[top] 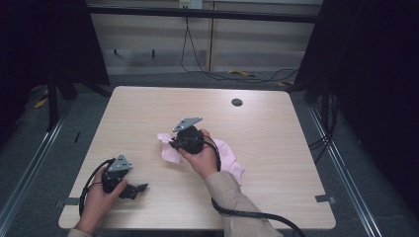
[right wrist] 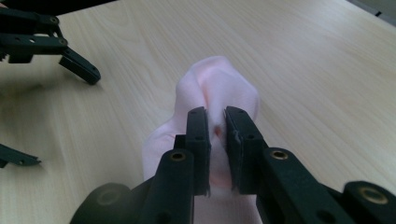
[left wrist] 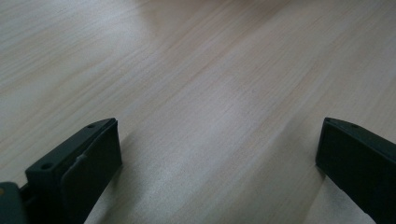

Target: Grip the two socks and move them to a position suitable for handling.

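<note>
A pale pink cloth (top: 231,160) lies crumpled near the middle of the wooden table (top: 267,128). My right gripper (top: 173,144) is over its left end, and in the right gripper view my right gripper (right wrist: 217,122) is shut on a pinched fold of the pink cloth (right wrist: 219,88), which bulges out beyond the jaws. My left gripper (top: 141,188) rests at the front left of the table, held by a hand. In the left gripper view my left gripper (left wrist: 219,149) stands wide open over bare wood, nothing between its fingers.
A small dark round grommet (top: 237,102) sits in the table's far right part. Cables trail from both grippers off the front edge. Beyond the table are grey floor, loose cables (top: 207,69) and dark curtains at both sides.
</note>
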`<state>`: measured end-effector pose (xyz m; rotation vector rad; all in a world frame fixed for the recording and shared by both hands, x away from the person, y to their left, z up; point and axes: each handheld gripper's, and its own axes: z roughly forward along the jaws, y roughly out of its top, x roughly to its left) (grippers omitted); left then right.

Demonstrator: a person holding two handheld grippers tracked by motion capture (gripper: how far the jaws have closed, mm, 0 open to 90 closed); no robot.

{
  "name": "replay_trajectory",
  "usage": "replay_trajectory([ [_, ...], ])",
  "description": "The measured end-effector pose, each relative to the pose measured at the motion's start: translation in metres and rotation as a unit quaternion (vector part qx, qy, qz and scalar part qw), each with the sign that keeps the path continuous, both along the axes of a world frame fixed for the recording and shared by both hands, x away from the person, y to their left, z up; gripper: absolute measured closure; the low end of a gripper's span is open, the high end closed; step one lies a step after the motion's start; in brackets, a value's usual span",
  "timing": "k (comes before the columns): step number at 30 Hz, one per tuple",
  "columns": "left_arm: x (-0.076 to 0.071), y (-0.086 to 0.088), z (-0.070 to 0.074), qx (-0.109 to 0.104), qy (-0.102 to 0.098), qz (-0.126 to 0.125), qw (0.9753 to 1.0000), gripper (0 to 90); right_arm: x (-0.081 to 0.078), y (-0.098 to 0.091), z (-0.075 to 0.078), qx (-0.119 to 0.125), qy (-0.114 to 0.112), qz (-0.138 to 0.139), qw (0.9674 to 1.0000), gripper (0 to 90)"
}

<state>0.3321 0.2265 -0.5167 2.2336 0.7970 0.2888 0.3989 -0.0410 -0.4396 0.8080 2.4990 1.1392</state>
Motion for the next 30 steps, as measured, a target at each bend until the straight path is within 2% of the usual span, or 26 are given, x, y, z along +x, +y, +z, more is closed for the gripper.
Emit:
replay_trajectory([
  [2, 0.0, 0.0, 0.0, 0.0, 0.0, 0.0, 1.0, 0.0, 0.0, 0.002, 0.0, 0.001, -0.004, 0.007, 1.0, 76.3],
  [3, 0.0, 0.0, 0.0, 0.0, 0.0, 0.0, 1.0, 0.0, -0.002, 0.005, -0.003, -0.017, -0.017, 0.006, 0.9997, 56.5],
  [4, 0.0, 0.0, 0.0, 0.0, 0.0, 0.0, 1.0, 0.0, -0.002, 0.005, -0.003, -0.017, -0.017, 0.006, 0.9997, 56.5],
  [5, 0.0, 0.0, 0.0, 0.0, 0.0, 0.0, 1.0, 0.0, -0.004, 0.005, -0.006, -0.036, -0.024, -0.017, 0.9989, 53.6],
  [7, 0.0, 0.0, 0.0, 0.0, 0.0, 0.0, 1.0, 0.0, -0.008, 0.002, -0.01, -0.027, -0.017, -0.025, 0.9992, 55.1],
  [8, 0.0, 0.0, 0.0, 0.0, 0.0, -0.001, 1.0, 0.0, -0.015, -0.002, -0.013, -0.012, -0.005, -0.024, 0.9996, 63.5],
  [9, 0.0, 0.0, 0.0, -0.001, 0.001, 0.0, 1.0, 0.0, -0.018, -0.003, -0.015, -0.008, 0.003, -0.017, 0.9998, 67.8],
  [10, 0.0, 0.0, 0.0, -0.001, 0.001, 0.0, 1.0, 0.0, -0.018, -0.003, -0.015, -0.008, 0.003, -0.017, 0.9998, 67.8],
  [11, 0.0, 0.0, 0.0, -0.001, 0.001, 0.0, 1.0, 0.0, -0.027, -0.001, -0.021, 0.005, 0.026, 0.003, 0.9997, 75.1],
  [12, 0.0, 0.0, 0.0, -0.001, 0.001, 0.0, 1.0, 0.0, -0.031, 0.001, -0.024, 0.004, 0.031, 0.01, 0.9995, 76.6],
  [13, 0.0, 0.0, 0.0, -0.001, 0.001, 0.0, 1.0, 0.0, -0.036, 0.005, -0.03, -0.009, 0.04, 0.024, 0.9989, 77.6],
  [15, 0.0, 0.0, 0.0, -0.001, 0.001, 0.0, 1.0, 0.0, -0.042, 0.009, -0.039, -0.019, 0.054, 0.044, 0.9974, 78.9],
  [17, 0.0, 0.0, 0.0, 0.0, 0.0, 0.0, 1.0, 0.0, -0.044, 0.01, -0.048, -0.055, 0.054, 0.045, 0.996, 78.7],
  [18, 0.0, 0.0, 0.0, 0.0, 0.0, 0.0, 1.0, 0.0, -0.042, 0.008, -0.052, -0.066, 0.06, 0.044, 0.9951, 78.1],
  [19, 0.0, 0.0, 0.0, 0.0, 0.0, 0.0, 1.0, 0.0, -0.039, 0.002, -0.054, -0.059, 0.062, 0.038, 0.9956, 77.6],
  [20, 0.0, 0.0, 0.0, 0.0, 0.0, 0.0, 1.0, 0.0, -0.034, -0.005, -0.054, -0.065, 0.06, 0.019, 0.9959, 76.1],
  [21, 0.0, 0.0, 0.0, 0.0, 0.0, 0.0, 1.0, 0.0, -0.034, -0.005, -0.054, -0.065, 0.06, 0.019, 0.9959, 76.1],
  [22, 0.0, 0.0, 0.0, 0.0, 0.0, 0.0, 1.0, 0.0, -0.024, -0.023, -0.049, -0.108, 0.03, -0.036, 0.9931, 70.0],
  [23, 0.0, 0.0, 0.0, 0.0, 0.0, 0.0, 1.0, 0.0, -0.018, -0.036, -0.045, -0.078, 0.037, -0.062, 0.9943, 69.7],
  [24, 0.0, 0.0, 0.0, -0.001, 0.001, 0.0, 1.0, 0.0, -0.016, -0.044, -0.042, -0.068, 0.037, -0.074, 0.9942, 69.6],
  [25, 0.0, 0.0, 0.0, -0.001, 0.001, 0.0, 1.0, 0.0, -0.015, -0.054, -0.037, -0.076, 0.024, -0.095, 0.9923, 69.5],
  [27, 0.0, 0.0, 0.0, -0.001, 0.001, 0.0, 1.0, 0.0, -0.015, -0.059, -0.035, -0.079, 0.024, -0.103, 0.9912, 68.3],
  [28, 0.0, 0.0, 0.0, -0.001, 0.001, -0.001, 1.0, 0.0, -0.017, -0.069, -0.031, -0.062, 0.023, -0.11, 0.9917, 65.3],
  [30, 0.0, 0.0, 0.0, -0.001, 0.001, -0.001, 1.0, 0.0, -0.02, -0.074, -0.031, -0.06, 0.023, -0.123, 0.9903, 60.3],
])
